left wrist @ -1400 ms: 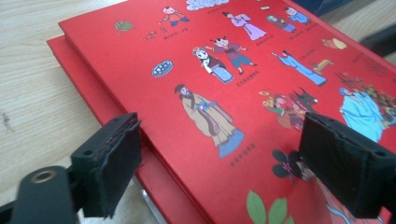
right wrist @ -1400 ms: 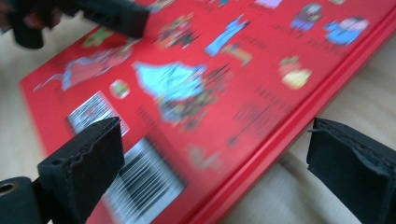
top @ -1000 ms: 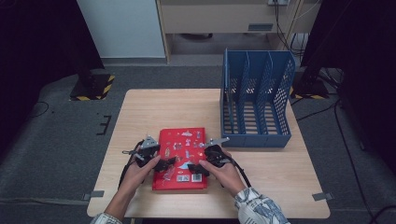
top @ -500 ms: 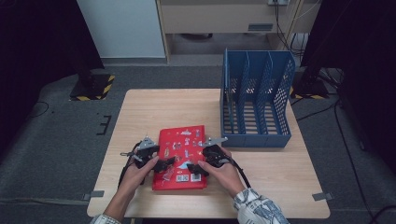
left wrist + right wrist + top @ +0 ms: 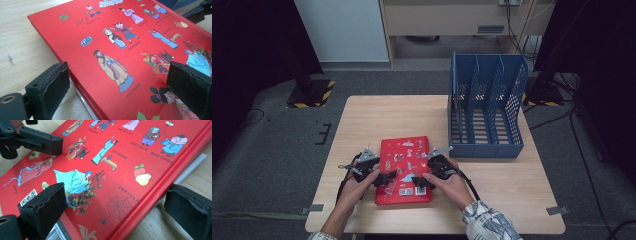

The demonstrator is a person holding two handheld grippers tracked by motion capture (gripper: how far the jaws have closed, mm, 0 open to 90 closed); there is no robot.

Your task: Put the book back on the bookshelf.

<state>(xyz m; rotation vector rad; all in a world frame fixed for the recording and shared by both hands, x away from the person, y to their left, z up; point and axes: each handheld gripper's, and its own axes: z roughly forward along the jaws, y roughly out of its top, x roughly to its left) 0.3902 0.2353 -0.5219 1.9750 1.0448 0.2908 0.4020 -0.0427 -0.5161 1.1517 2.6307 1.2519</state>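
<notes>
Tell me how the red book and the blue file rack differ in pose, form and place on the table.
The red book lies flat near the person's edge, while the blue file rack stands upright at the far right. The book is a solid slab with printed cartoon figures; the rack is perforated, with open, empty slots. The left gripper and right gripper, both open, straddle the book's edges; nothing touches the rack. Both rest on the wooden table.

Red book ran off left gripper view's top, right & bottom edges; in right gripper view, cut off at top & bottom. Small cover captions too tiny to read. In high view, book's near corners sat hidden under both grippers
</notes>
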